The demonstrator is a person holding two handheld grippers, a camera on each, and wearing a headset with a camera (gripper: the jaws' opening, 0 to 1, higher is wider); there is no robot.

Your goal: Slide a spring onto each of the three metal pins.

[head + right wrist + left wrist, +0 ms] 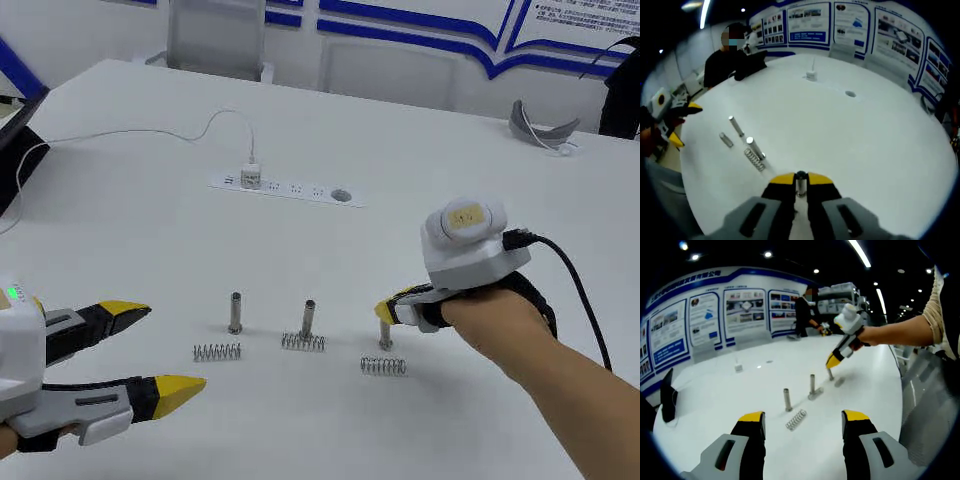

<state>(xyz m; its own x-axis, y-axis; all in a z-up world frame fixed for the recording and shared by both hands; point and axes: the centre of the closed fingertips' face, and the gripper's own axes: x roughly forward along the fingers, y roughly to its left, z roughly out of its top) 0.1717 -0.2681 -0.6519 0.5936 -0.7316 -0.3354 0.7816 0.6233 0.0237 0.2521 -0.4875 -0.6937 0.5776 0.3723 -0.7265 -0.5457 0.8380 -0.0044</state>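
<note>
Three short metal pins stand upright in a row on the white table (330,130): the left pin (235,312), the middle pin (308,320) and the right pin (385,337). A spring lies flat in front of each: left spring (217,351), middle spring (303,342), right spring (383,366). My right gripper (386,311) is shut on the right pin (800,183), whose top shows between the yellow tips. My left gripper (160,350) hangs open at the lower left, apart from the left spring (796,419). In the left gripper view, the right gripper (833,360) hovers at the far pin (830,374).
A white power strip (287,187) with a plugged charger and cable lies further back. A grey curved object (540,128) rests at the far right. A dark laptop edge (12,150) sits at the left. A person (732,55) sits beyond the table.
</note>
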